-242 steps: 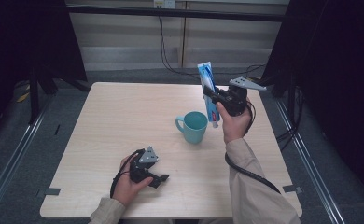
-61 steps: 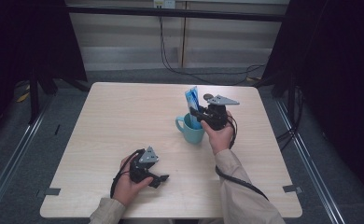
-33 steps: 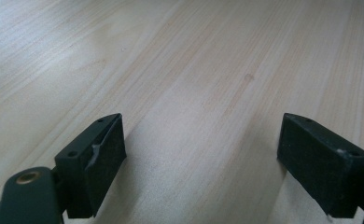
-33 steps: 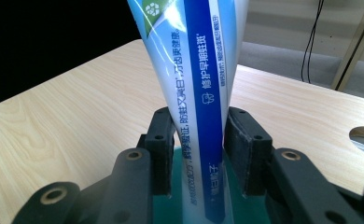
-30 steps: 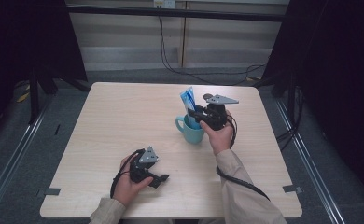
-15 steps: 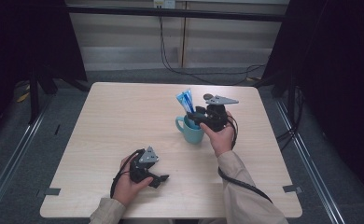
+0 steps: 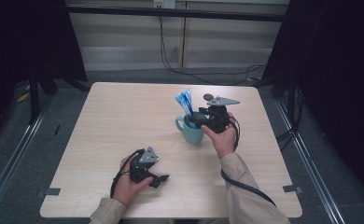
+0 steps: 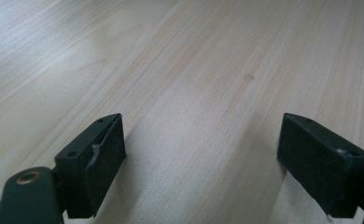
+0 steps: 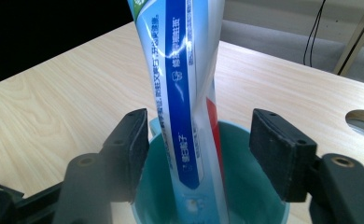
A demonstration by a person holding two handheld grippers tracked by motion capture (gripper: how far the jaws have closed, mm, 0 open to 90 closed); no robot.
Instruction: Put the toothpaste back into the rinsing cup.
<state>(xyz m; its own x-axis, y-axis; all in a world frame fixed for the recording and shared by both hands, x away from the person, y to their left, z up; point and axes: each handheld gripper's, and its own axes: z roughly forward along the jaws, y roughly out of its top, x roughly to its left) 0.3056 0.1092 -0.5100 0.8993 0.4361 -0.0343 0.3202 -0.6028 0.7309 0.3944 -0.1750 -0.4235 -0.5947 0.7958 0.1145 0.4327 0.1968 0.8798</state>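
Teal mug [image 9: 245,196] sits just below the right gripper [image 9: 199,140], whose jaws stand apart on either side of a blue and white toothpaste tube [image 9: 185,88]. The tube stands in the mug, leaning, clear of both jaws. In the high view the right gripper [image 7: 199,121] is at the mug [image 7: 192,130]. The left gripper [image 8: 201,158] rests on the wooden table [image 8: 180,60], jaws wide apart around bare wood.
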